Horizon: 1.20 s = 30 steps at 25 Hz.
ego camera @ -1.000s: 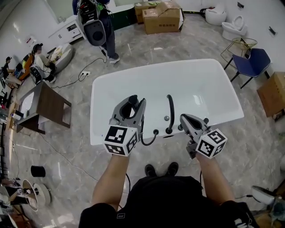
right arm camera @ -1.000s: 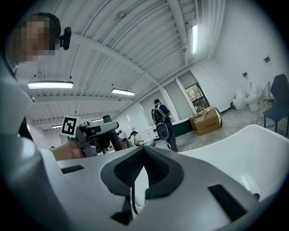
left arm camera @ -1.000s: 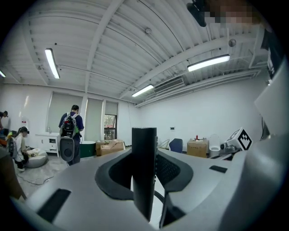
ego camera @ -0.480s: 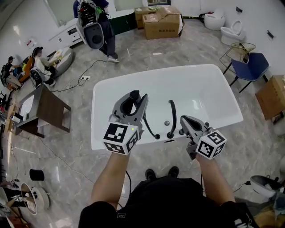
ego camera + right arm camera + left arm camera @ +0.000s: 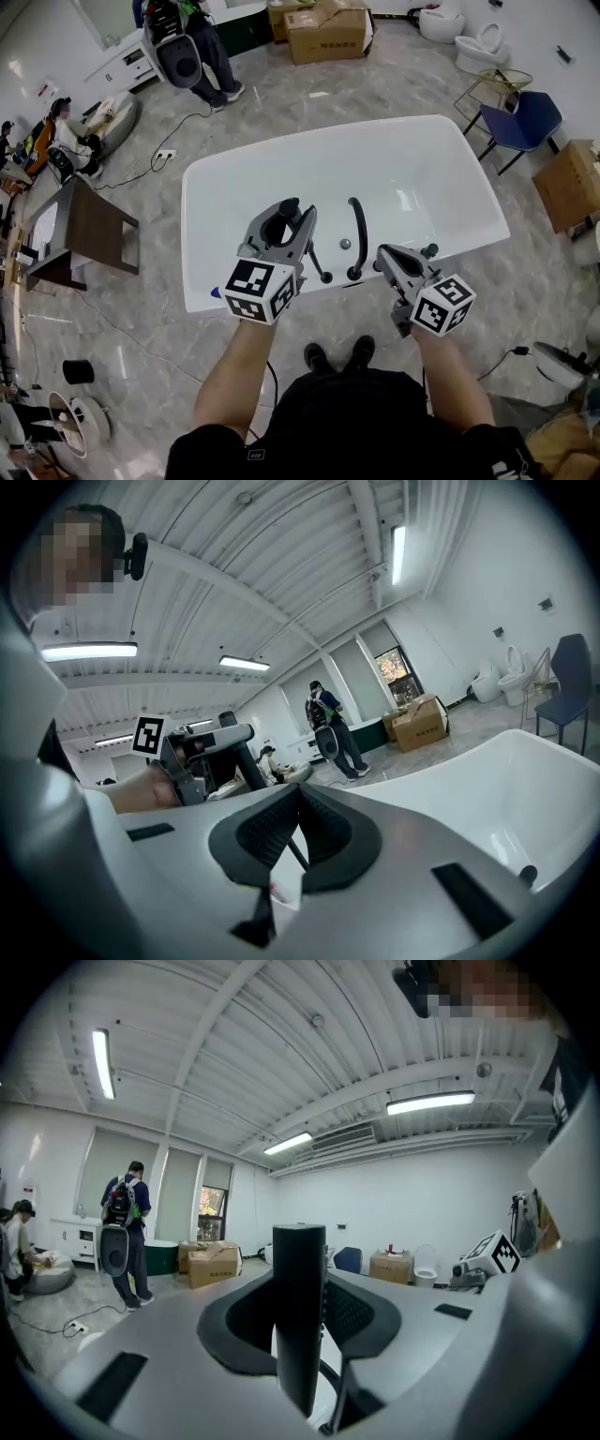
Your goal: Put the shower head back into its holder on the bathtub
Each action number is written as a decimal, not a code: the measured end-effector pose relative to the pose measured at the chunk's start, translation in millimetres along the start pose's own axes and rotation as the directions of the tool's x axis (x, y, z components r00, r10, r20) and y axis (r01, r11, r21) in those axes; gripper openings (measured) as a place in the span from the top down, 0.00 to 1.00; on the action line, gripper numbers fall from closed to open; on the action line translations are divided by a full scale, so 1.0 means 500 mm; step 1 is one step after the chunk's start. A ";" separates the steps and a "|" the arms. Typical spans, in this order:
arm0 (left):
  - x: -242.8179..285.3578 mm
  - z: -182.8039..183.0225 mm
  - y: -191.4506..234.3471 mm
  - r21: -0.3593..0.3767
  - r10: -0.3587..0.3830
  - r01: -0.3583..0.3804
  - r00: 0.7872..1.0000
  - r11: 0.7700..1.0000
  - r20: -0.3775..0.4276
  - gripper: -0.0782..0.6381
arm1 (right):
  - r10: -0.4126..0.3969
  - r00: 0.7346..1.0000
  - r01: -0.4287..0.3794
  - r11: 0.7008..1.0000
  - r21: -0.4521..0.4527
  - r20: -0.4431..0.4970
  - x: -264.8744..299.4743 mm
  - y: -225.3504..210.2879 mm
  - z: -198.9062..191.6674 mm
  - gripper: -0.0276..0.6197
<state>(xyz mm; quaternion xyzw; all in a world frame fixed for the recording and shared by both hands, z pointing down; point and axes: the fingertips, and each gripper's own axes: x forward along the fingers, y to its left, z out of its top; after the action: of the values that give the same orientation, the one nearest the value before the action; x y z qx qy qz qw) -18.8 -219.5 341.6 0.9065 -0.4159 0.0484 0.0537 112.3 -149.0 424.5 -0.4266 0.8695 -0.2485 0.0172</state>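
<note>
**Desk:** Where's the shower head?

**Photographer:** Upright in the left gripper, jaws clamped on its black handle. It's over the near rim of the bathtub, at 9 o'clock from the curved spout. The right gripper, at 4 o'clock, is closed on nothing.

**Desk:** How will it handle?

**Photographer:** Probably rigid, smooth and a little slippery. The hose at its base should tug. Mid-handle looks the sensible hold.

**Desk:** Count?

**Photographer:** One shower head, one hose, one spout, one bathtub, two grippers.
</note>
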 end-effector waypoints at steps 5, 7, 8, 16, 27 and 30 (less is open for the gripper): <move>0.024 -0.076 -0.008 -0.031 -0.017 0.015 0.997 0.999 -0.071 0.71 | -0.028 0.999 0.028 0.999 0.023 -0.030 -0.011 -0.017 -0.029 0.93; 0.028 -0.100 -0.013 -0.040 -0.023 0.019 0.995 0.999 -0.093 0.71 | -0.037 0.998 0.038 0.999 0.027 -0.044 -0.013 -0.021 -0.039 0.93; 0.030 -0.112 -0.015 -0.043 -0.025 0.021 0.994 0.999 -0.103 0.71 | -0.041 0.998 0.042 0.999 0.029 -0.049 -0.012 -0.024 -0.043 0.93; 0.048 -0.221 -0.027 -0.090 -0.028 0.012 0.983 0.996 -0.181 0.71 | -0.041 0.995 0.046 0.998 0.050 -0.095 -0.008 -0.031 -0.087 0.93; 0.082 -0.367 -0.035 -0.110 -0.028 -0.003 0.959 0.994 -0.282 0.71 | -0.049 0.985 0.065 0.994 0.091 -0.166 -0.027 -0.066 -0.170 0.93; 0.092 -0.410 -0.035 -0.109 -0.033 -0.002 0.949 0.994 -0.313 0.71 | -0.046 0.981 0.065 0.994 0.092 -0.191 -0.034 -0.074 -0.189 0.93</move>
<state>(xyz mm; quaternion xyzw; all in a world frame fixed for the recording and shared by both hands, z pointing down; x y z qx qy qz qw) 15.7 -214.4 549.4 0.8863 -0.3968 0.1691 0.1685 127.3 -115.9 520.8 -0.4239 0.8418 -0.3303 -0.0514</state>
